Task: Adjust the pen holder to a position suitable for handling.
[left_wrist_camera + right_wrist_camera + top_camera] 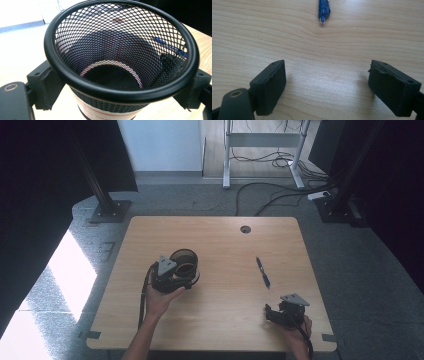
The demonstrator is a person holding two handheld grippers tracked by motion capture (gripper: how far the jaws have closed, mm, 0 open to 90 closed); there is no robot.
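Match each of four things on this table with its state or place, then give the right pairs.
1. mesh cup
2. blue pen
3. right gripper
4. cable hole

a. open, holding nothing
b. lying loose on the wood
c. near the table's far edge
d. held between the left gripper's fingers

Pairs: 1-d, 2-b, 3-a, 4-c

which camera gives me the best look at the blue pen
The high view: the blue pen lies whole on the table, ahead of the right gripper. The right gripper view catches just its tip at the top edge. The left gripper view shows a blue streak through the mesh cup.
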